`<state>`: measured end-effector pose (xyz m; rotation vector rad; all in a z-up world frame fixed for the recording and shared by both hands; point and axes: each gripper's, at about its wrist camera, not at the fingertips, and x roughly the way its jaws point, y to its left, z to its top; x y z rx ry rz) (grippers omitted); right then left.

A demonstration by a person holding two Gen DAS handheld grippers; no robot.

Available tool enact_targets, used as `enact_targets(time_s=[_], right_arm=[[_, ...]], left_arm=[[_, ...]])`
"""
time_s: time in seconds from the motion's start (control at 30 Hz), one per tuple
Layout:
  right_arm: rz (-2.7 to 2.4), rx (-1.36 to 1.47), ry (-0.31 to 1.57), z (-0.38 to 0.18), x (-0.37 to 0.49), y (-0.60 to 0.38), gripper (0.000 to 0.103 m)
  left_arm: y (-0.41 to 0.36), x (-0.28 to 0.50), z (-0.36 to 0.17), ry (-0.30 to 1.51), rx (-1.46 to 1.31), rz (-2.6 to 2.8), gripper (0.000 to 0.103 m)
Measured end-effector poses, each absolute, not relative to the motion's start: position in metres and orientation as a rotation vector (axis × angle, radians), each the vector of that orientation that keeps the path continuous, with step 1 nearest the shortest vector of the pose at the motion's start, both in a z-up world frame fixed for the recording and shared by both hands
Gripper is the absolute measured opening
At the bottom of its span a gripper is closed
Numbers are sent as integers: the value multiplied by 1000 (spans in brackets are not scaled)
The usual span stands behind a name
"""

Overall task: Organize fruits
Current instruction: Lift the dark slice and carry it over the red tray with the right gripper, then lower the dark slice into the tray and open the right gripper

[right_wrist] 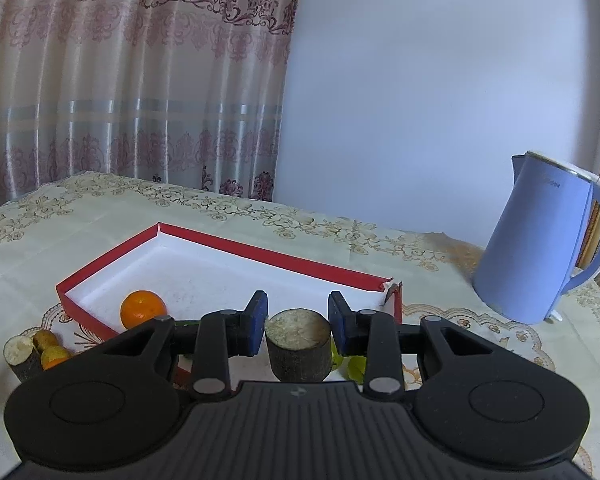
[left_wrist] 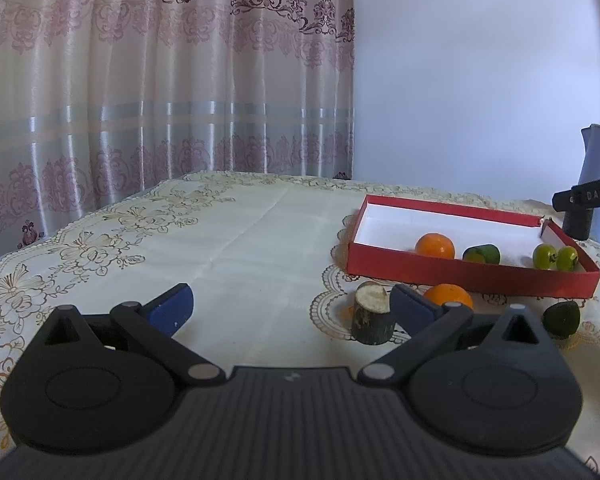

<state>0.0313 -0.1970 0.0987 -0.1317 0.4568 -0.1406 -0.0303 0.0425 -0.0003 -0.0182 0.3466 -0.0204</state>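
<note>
Left to right across the table [left_wrist: 240,240], which is covered with a patterned cloth.

Left gripper [left_wrist: 290,304]: tongs wide apart, nothing between them, over bare cloth. Just beside its right finger stands a short wooden stub [left_wrist: 372,314], upright on the cloth, and behind that finger an orange [left_wrist: 450,295] lies outside the box. Further right, a dark green fruit [left_wrist: 562,317] also lies loose on the cloth.

Red box [left_wrist: 472,274], white inside, sits right of centre. Inside it, left to right: a second orange [left_wrist: 435,245], a green fruit [left_wrist: 481,254], two green grapes [left_wrist: 555,257] side by side near the right end.

Right gripper [right_wrist: 298,316]: tongs narrow, closed on a second wooden stub [right_wrist: 299,346], gripped upright with its cut face up. It hangs at the near edge of the box; whether it is over the box floor or just short of the rim cannot be told. Green leaves show beneath it.

Far right: blue kettle [right_wrist: 540,240], well apart from the box.

Judgement on progress: partly done. Four fruits are boxed; at least the loose orange and the dark green fruit remain outside. Whether the stubs belong in the box is unclear.
</note>
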Motion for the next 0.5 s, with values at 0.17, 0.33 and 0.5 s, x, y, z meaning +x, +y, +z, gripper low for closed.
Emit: enact_targets(time_s=[0.17,0.33,0.5], right_arm=[[-140,-124,469,94,41,-197,32],[-140,-113,475,91,49,-200,32],[-141,-76,494,86,58,-209,32]], left_arm=[[41,-30,0,349,-16,-23,103],[41,-28,-1,352,-13,-26,103],[40,-28,-1,354,-11,-28,103]])
